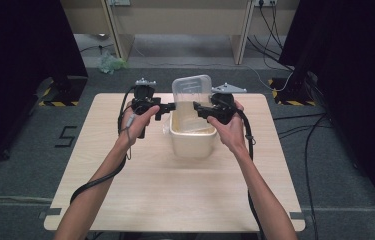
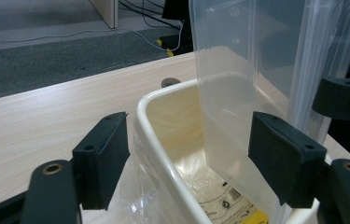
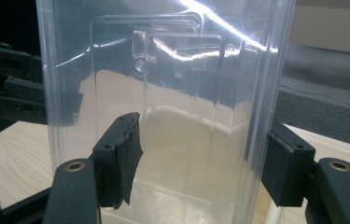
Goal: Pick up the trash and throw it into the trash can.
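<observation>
High view: clear lid (image 1: 192,90) is held upright, long axis vertical, in the right gripper (image 1: 201,109) above the bin (image 1: 192,142); the left gripper (image 1: 167,106) is open at the bin's rim.

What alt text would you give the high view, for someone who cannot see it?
A person's two hands each aim a hand-held gripper, left and right, at a clear plastic lid standing upright in a cream bin on a light wooden table.

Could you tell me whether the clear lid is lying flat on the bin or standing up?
Standing up. The clear lid rises on edge from inside the cream bin, its top well above the rim, between the two hand-held grippers.
</observation>
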The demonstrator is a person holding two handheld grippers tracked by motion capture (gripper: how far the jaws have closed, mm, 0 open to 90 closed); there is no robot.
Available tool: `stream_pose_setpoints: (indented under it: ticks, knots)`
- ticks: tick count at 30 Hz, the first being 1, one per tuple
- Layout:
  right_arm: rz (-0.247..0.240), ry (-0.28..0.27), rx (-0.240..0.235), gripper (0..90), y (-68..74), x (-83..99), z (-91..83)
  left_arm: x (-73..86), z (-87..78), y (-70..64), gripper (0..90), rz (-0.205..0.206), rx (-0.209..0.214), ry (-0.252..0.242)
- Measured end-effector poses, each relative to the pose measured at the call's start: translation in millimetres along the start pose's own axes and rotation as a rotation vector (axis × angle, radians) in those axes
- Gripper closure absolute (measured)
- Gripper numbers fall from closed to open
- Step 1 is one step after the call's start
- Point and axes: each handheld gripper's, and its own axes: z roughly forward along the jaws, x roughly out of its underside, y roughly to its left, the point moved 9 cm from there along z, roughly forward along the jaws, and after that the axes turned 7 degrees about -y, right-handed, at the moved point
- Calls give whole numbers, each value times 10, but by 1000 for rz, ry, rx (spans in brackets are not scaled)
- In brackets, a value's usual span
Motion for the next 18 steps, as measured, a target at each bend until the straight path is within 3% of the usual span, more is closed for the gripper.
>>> stream_pose_setpoints:
  ticks: [12,18]
  knots:
    - [17,40,11,367,-83,131,131,21,135,92,265,-22,-19,19]
    - [41,65,-11,284,-80,262,131,126,173,167,218,-49,-17,38]
